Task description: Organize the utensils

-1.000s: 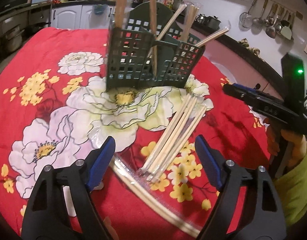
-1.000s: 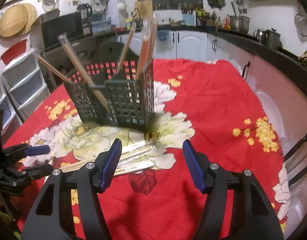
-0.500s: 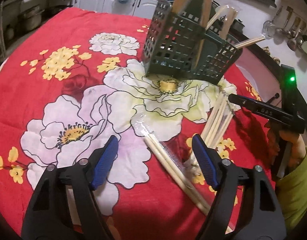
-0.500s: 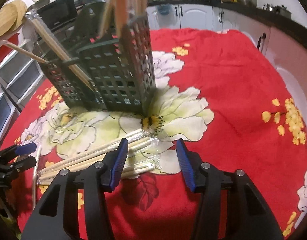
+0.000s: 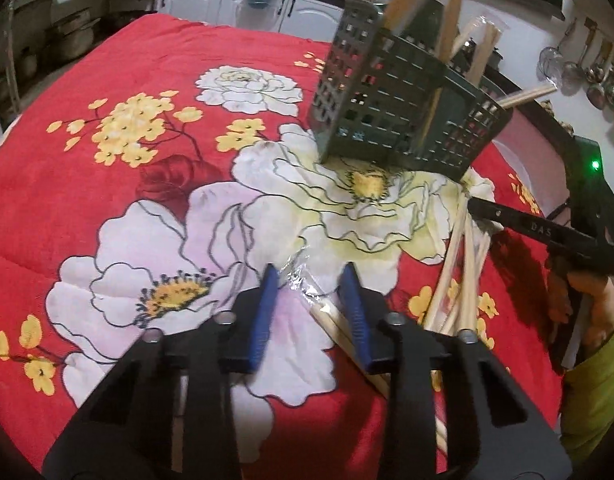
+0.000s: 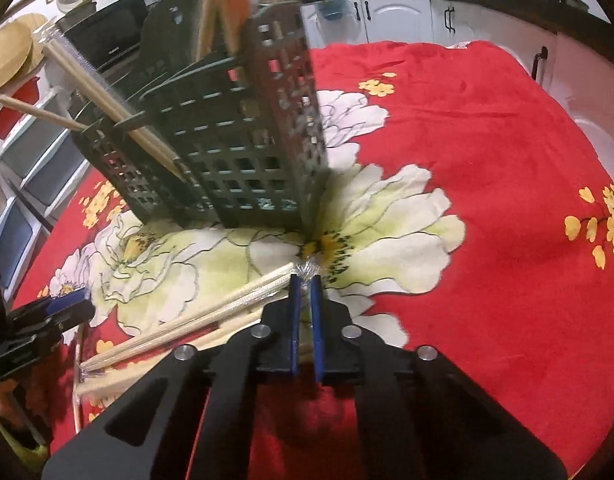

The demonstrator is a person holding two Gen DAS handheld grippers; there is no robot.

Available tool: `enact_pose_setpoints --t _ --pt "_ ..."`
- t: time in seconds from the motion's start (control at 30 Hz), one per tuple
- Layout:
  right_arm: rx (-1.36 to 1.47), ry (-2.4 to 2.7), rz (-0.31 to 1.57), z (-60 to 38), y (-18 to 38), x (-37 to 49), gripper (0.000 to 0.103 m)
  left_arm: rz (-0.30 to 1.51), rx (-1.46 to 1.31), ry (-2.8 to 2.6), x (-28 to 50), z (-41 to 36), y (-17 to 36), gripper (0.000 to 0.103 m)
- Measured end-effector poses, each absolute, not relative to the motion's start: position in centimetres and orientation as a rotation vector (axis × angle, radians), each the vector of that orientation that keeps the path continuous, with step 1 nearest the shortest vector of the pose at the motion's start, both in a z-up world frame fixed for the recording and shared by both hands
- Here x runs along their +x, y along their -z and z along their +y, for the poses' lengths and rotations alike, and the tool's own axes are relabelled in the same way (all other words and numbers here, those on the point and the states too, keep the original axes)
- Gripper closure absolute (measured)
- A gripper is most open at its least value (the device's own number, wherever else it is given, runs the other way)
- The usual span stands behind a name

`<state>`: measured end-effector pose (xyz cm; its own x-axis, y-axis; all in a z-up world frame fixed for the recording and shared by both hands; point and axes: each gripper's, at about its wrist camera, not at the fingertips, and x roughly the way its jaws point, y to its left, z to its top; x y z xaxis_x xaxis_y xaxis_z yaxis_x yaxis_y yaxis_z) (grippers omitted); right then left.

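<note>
A dark green lattice utensil holder (image 5: 407, 120) (image 6: 235, 152) stands on the red flowered tablecloth (image 5: 87, 200) with several chopsticks leaning in it. My left gripper (image 5: 311, 300) hangs low over one plastic-wrapped chopstick pack (image 5: 331, 320). Its jaws are closing with the pack's tip between them, and a gap still shows on the left side. My right gripper (image 6: 305, 296) is shut on the crinkled wrapper end of a wrapped pack (image 6: 243, 296) in the loose bundle beside the holder. In the left wrist view the right gripper (image 5: 477, 208) sits at the far end of that bundle (image 5: 463, 264).
A hand (image 5: 587, 292) in a green sleeve holds the right gripper. The left gripper (image 6: 67, 304) shows at the left edge of the right wrist view. White cabinets (image 6: 399, 20) and a dark counter run behind the table. Ladles (image 5: 595, 84) hang at the back right.
Both grippers came lower and nearer to the loose chopsticks. The right jaws went from wide to shut on a wrapper end. The left jaws narrowed around another pack.
</note>
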<state>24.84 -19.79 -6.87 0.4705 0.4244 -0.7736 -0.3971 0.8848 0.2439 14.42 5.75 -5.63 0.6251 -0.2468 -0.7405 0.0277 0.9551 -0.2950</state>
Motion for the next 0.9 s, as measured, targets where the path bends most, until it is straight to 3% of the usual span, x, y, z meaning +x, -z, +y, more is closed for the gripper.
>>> enact_pose_setpoints --t 0.17,0.9 --pt "0.034 -0.559 0.945 -17.8 6.3 23.9 0.102 0.893 -0.322 0.176 14.6 7.1 5.9 0.098" --pt "0.079 -0.593 0.761 -19.2 0.3 20.4 0.102 0.852 -0.517 0.312 13.5 8.8 4.0 0.102"
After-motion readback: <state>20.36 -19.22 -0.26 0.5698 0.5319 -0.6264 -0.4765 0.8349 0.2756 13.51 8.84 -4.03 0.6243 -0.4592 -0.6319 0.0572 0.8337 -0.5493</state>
